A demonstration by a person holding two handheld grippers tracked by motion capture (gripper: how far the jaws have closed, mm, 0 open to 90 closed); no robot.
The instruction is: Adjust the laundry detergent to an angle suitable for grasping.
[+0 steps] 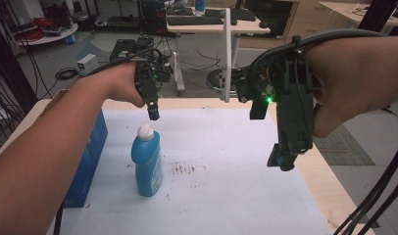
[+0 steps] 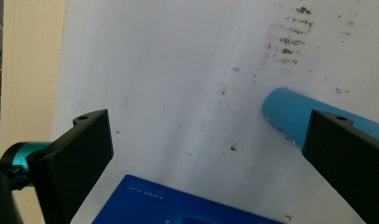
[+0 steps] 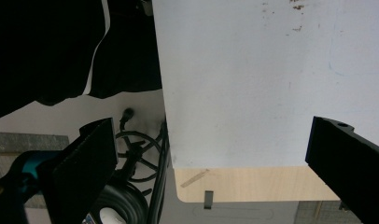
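Observation:
A blue bottle (image 1: 147,166) with a white cap stands upright on the white sheet (image 1: 226,147). My left gripper (image 1: 153,113) hangs just above and behind the cap, pointing down. In the left gripper view its jaws stand wide open around bare sheet, with the bottle's body (image 2: 290,116) beside the right-hand jaw and nothing held by the left gripper (image 2: 208,126). My right gripper (image 1: 284,159) hovers over the sheet's right edge, well away from the bottle. The right gripper (image 3: 211,135) is open too, over the sheet's corner and the wooden table edge (image 3: 253,184).
A blue box (image 1: 89,156) stands on its side at the sheet's left edge, close to the bottle. Brown stains (image 1: 183,169) mark the sheet to the right of the bottle. Cables (image 3: 141,154) lie on the floor beyond the table's corner. Desks and equipment stand behind the table.

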